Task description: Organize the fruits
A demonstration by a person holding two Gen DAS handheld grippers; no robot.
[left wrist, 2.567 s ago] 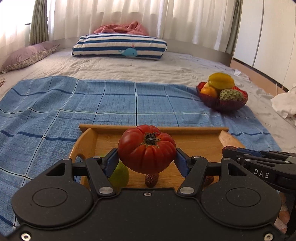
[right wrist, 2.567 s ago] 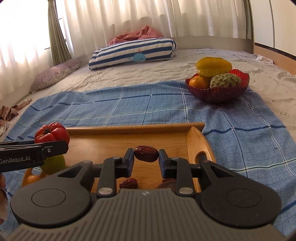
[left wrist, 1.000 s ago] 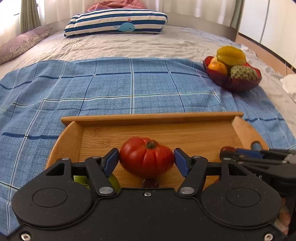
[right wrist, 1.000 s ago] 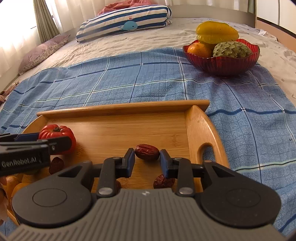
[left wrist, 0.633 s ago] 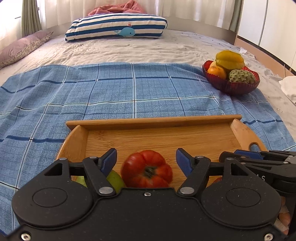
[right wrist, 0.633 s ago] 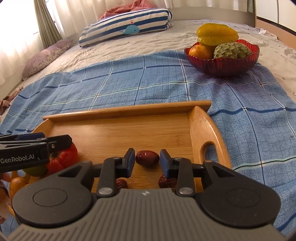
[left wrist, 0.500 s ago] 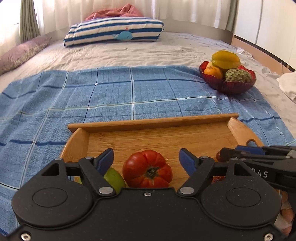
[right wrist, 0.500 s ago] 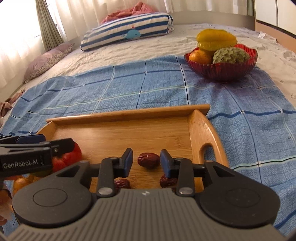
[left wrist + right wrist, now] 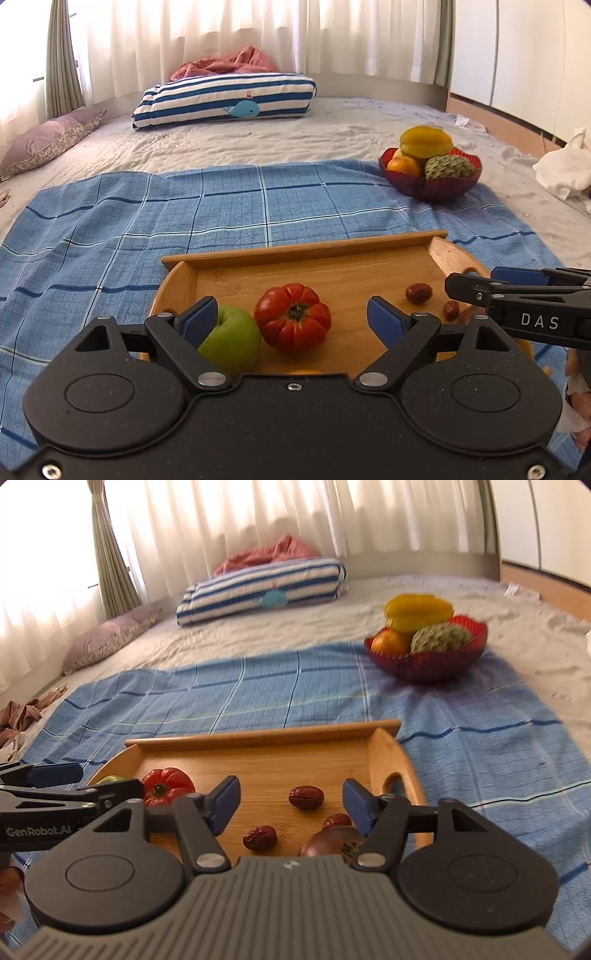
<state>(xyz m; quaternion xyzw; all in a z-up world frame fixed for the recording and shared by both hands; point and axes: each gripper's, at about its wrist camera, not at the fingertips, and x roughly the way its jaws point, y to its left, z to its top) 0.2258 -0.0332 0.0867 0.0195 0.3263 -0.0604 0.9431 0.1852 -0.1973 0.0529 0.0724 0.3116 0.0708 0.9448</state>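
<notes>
A wooden tray (image 9: 332,273) (image 9: 266,760) lies on a blue plaid cloth. On it sit a red ribbed tomato (image 9: 292,319) (image 9: 167,785), a green apple (image 9: 231,341) next to it, and several red dates (image 9: 306,797) (image 9: 418,292). A dark reddish fruit (image 9: 332,843) lies at the tray's near right, partly hidden. My left gripper (image 9: 291,319) is open and empty, raised behind the tomato. My right gripper (image 9: 291,799) is open and empty, behind the dates.
A red bowl (image 9: 430,182) (image 9: 424,664) with a yellow starfruit, an orange and a green custard apple stands at the far right of the cloth. A striped pillow (image 9: 225,99) lies at the back. A white cloth (image 9: 565,170) lies at the right.
My left gripper set the tomato on the tray, opened wide and drew back. My right gripper let go of a date on the tray, opened and drew back.
</notes>
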